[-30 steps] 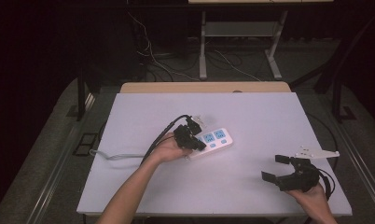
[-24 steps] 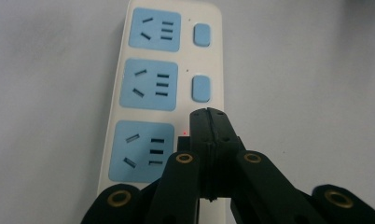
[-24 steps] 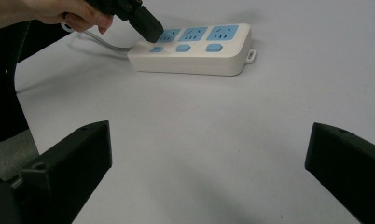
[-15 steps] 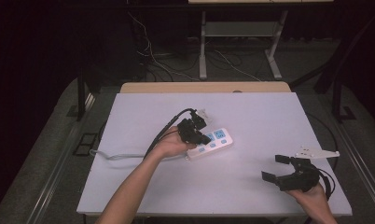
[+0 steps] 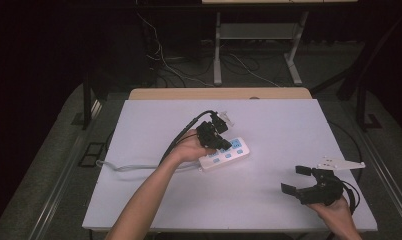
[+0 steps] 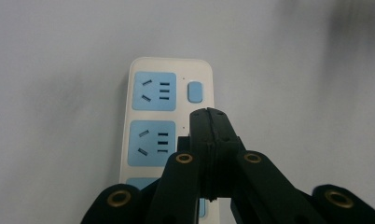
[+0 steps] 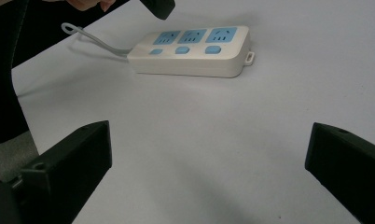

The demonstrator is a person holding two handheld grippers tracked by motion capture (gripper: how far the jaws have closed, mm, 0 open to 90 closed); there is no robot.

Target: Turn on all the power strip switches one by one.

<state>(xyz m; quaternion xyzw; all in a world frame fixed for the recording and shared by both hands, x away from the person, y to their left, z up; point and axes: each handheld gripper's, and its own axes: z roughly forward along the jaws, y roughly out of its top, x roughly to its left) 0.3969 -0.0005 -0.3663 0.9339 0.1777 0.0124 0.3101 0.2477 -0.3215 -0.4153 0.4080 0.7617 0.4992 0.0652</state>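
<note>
Power strip: white body w/ blue socket faces, lies flat near the table's centre, angled, grey cord trailing off toward the table's left edge. In high view its left end is hidden under the left hand and left gripper, so only part of the top shows there. Left gripper view: two sockets fully seen, a third cut off by the jaws; one blue rocker button beside the far socket, the other buttons hidden behind the gripper. Right gripper view shows all three sockets and three buttons in a row, plus a small loop tab at the strip's end. No brand or readable writing on the strip in any view; too small/blurred to tell if buttons carry marks.

Left gripper: jaws pressed tight together, tips touching each other, nothing between them, sitting over the strip's button side near the middle socket. Can't tell if tips touch the strip or hover just above.

Right gripper: held by right hand near table's front right corner, well apart from the strip, jaws spread wide, nothing in them. Its grey plate sticks out to the right. Right hand partly cut off at the bottom edge.

Beyond the table: dark floor w/ loose cables, hard to make out.
</note>
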